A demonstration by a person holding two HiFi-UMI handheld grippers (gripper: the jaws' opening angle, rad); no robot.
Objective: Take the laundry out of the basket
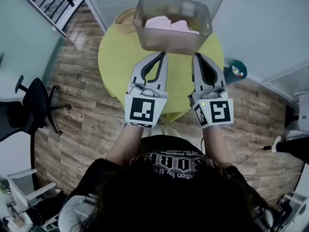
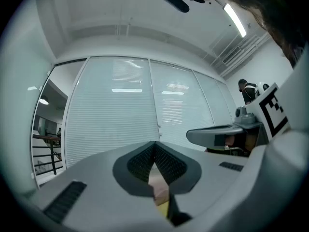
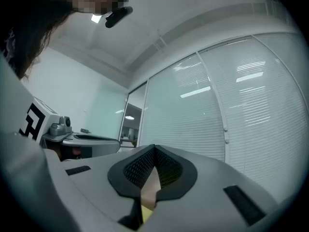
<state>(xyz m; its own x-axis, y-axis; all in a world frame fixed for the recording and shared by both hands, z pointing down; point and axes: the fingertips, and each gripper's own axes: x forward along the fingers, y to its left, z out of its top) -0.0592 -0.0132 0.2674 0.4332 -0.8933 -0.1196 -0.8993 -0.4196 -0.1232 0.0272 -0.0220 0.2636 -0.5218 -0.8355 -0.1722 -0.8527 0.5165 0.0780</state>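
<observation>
Both my left gripper (image 1: 163, 55) and right gripper (image 1: 196, 57) are hovering beside the grey plastic basket (image 1: 169, 41), jaws pressed together, empty; crumpled pink laundry (image 1: 170, 23) is lying inside it, needing jaws spread wide before dipping in

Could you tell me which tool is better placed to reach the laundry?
Left, marginally: the left tool points at the middle of the laundry, the right tool toward its edge. Both shut.

Head view sat overhead, looked steeply down on the round yellow-green table (image 1: 116, 62) and grey plastic basket (image 1: 171, 40), mid-range. Left and right gripper views rode close behind their own jaws, pitched up. Both faced the white slatted window blinds (image 2: 116, 120) and white ceiling (image 2: 120, 13), the shared part
</observation>
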